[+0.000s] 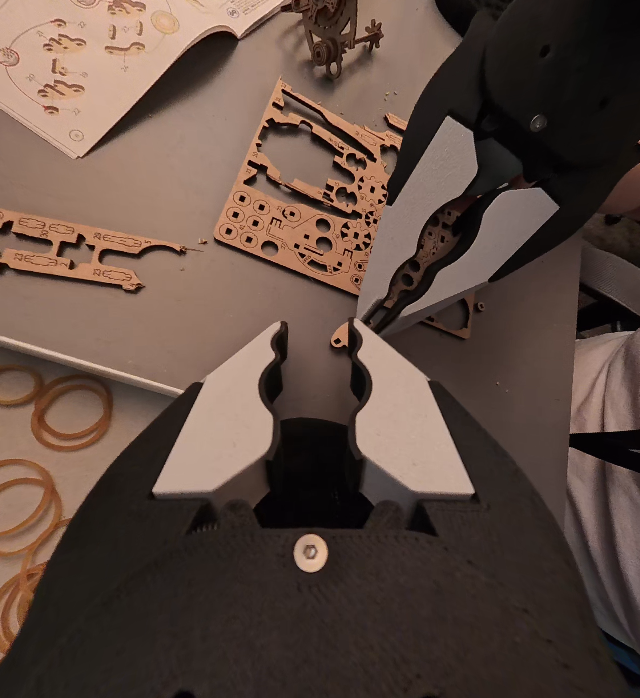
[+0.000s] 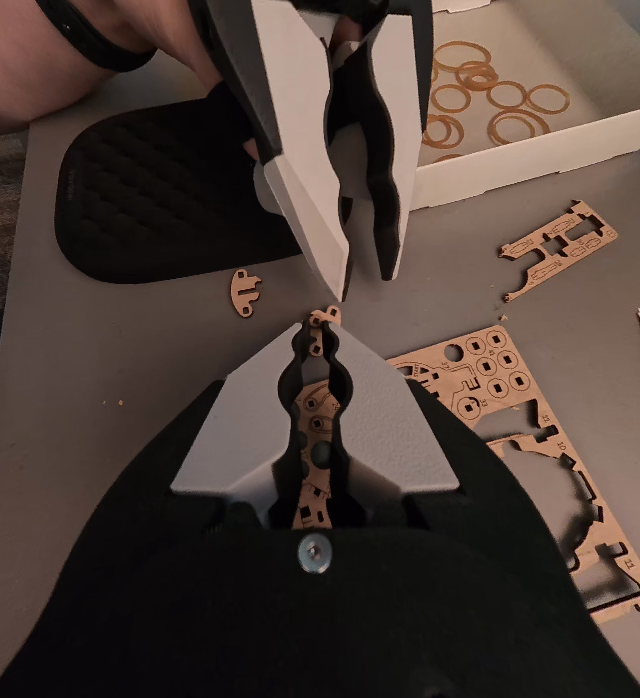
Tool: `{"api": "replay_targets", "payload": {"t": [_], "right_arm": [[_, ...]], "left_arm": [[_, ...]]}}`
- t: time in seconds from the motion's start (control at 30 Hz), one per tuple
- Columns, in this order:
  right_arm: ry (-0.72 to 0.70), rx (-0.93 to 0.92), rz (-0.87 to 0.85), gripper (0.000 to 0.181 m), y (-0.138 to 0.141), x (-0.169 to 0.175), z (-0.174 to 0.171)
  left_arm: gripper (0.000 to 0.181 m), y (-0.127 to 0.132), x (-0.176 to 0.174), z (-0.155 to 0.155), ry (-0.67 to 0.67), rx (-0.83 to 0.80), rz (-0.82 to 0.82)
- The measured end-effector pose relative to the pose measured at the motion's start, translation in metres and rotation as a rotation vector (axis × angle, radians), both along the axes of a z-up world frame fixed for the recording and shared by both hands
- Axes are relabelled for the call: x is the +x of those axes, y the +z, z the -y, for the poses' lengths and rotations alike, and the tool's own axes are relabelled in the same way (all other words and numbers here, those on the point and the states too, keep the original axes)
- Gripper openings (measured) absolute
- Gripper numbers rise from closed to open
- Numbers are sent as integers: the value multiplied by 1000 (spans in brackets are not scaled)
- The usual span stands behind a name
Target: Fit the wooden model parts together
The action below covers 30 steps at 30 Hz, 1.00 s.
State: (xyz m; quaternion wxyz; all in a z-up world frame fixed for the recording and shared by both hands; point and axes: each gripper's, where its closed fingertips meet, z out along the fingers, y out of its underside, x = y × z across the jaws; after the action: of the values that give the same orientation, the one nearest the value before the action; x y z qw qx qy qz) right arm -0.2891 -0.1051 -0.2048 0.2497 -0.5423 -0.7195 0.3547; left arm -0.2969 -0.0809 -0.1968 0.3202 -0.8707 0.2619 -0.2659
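Wooden part in grip: small flat laser-cut plywood piece (image 2: pixel 320 325), pinched at the tips of the right claw (image 2: pixel 316 328); a lobe with a square hole sticks out past the tips.
Right claw state: pressed together on the wooden part, low over the counter (image 2: pixel 122 377).
Left claw state: spread, holding nothing; the left claw (image 1: pixel 316 332) hovers tip to tip with the right claw, and 1 finger tip lies just beside the protruding lobe.
Handling, judged: very light, thin and stiff; the narrow necks and tabs look likely to snap under twist or hard squeeze. Faces look dry and not slippery.
Where to take hold, judged: across the 2 flat faces on the broadest solid area, clear of slots and holes that must mate.
Second loose part: slotted oval piece (image 2: pixel 244 292) flat on the counter, near the claw tips and beside the black pad (image 2: pixel 159 207).
Part sheets: square sheet (image 1: pixel 310 196) partly under the right claw; narrow strip (image 1: pixel 57 249) well apart to the side.
Farther out: instruction booklet (image 1: pixel 103 56), partly built model (image 1: pixel 333 34), white tray (image 2: pixel 537 151) of rubber bands (image 2: pixel 514 124).
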Motion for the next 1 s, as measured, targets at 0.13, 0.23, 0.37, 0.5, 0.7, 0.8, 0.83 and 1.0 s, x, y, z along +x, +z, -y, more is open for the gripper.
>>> {"api": "replay_targets", "payload": {"t": [0.13,0.23,0.37,0.5,0.7,0.8,0.83,1.0], "right_arm": [[-1,2,5,5,-1,0,-1],[-1,-3,8,4,-1,1,-1],[2,-1,7,4,-1,0,-1],[3,5,11,4,-1,0,-1],[5,5,15,4,-1,0,-1],[6,1,16,4,-1,0,-1],[6,1,15,4,-1,0,-1],[6,1,17,4,-1,0,-1]], "left_arm": [[32,-1,0,0,-2,-4,0],[33,-2,1,1,-3,-1,-19],[39,-3,2,0,7,-1,-25],[40,-5,2,0,12,11,-54],[42,-10,2,1,2,41,-141],[43,-10,2,1,6,49,-154],[43,-10,1,1,6,45,-150],[42,-10,2,1,0,55,-160]]}}
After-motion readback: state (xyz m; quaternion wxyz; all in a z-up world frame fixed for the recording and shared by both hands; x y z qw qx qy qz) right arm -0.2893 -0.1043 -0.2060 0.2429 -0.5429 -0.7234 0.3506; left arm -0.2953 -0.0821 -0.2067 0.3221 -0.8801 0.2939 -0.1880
